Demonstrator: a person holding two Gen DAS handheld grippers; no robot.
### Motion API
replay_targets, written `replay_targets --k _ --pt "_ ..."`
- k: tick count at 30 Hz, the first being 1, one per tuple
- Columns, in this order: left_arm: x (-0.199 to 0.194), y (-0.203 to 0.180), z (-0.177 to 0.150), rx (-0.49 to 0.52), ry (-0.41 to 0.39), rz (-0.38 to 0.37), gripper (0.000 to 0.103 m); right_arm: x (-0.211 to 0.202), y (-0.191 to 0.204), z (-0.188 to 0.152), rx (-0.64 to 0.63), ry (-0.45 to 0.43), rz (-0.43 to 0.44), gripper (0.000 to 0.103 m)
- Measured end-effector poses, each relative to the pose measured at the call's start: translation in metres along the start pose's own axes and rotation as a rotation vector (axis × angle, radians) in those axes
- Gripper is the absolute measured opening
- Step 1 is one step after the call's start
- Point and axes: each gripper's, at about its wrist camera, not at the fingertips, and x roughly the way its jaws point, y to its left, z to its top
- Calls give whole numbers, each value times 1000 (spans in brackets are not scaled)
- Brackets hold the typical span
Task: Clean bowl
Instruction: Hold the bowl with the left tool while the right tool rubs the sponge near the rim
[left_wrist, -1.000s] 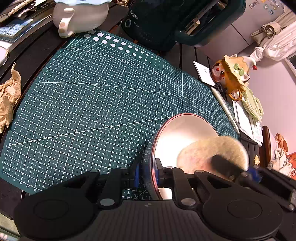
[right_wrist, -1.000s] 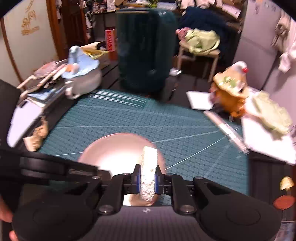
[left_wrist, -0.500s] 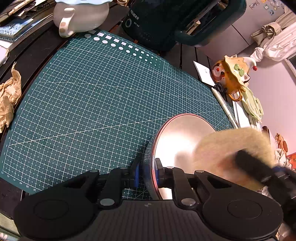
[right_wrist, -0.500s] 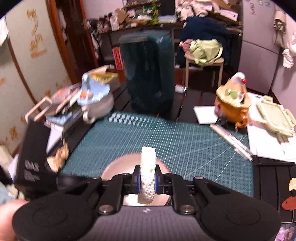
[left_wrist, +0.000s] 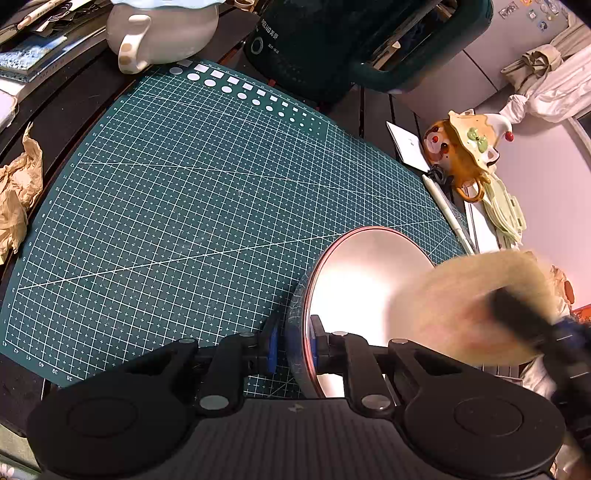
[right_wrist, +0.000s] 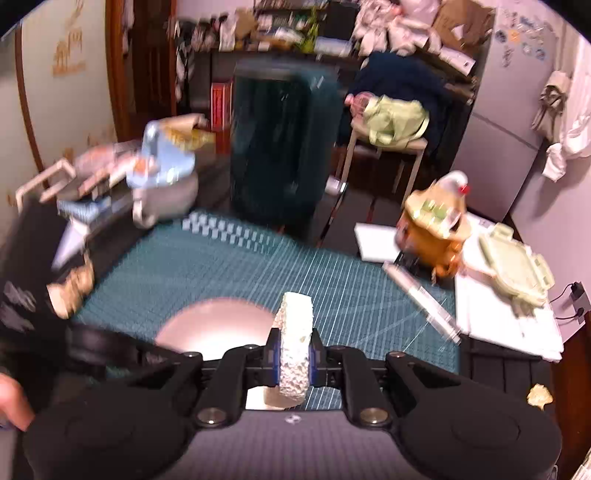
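The bowl (left_wrist: 365, 273) sits at the near right corner of the green cutting mat (left_wrist: 207, 206), hollow facing up, your left gripper (left_wrist: 293, 343) clenched on its near rim, your right gripper (right_wrist: 294, 356) clenched on a round sponge (right_wrist: 293, 347) held on edge above it, a dark kettle (left_wrist: 332, 48) standing beyond.

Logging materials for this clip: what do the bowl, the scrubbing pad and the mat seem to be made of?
Bowl: likely metal, smooth satin finish with a bright glare and a thin coppery rim. Scrubbing pad: pale, coarse, porous disc, probably sponge or loofah; can't tell which. Mat: matte green sheet with a printed white grid, probably vinyl or rubber.
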Motion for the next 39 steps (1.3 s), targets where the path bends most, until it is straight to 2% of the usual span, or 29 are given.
replay_targets --k 1,4,7,11,14,16,17,19,25,27,29,32,35,39 --pt "0 1 -1 0 0 0 14 -3 -3 2 16 -10 13 13" --pt "3 3 0 1 -1 1 14 1 -6 2 73 21 129 13" --pt "3 2 0 0 0 1 14 20 5 -5 55 84 159 13" --pt "1 4 0 0 0 0 14 48 17 -17 24 175 139 13" --pt "3 4 1 1 1 0 14 50 21 -19 0 172 103 13" --pt "0 2 -1 1 0 0 14 47 20 -18 -22 158 47 13" --pt "1 2 -1 1 0 0 14 43 20 -17 -44 138 0 13" --pt "2 1 0 1 1 1 14 32 15 -14 -49 107 -16 13" --pt "-4 -4 -2 4 -1 4 14 4 -3 2 35 17 37 13" --pt "-5 -5 -2 5 -2 4 14 5 -4 2 58 22 74 13" --pt "-4 -4 -1 5 -1 5 14 21 0 -3 71 81 127 13" --pt "-2 -2 1 3 0 3 14 45 11 -15 51 162 150 13" --pt "-2 -2 1 -3 2 0 14 52 17 -20 26 176 141 13" --pt "-2 -3 1 1 2 1 14 48 15 -19 4 161 61 13"
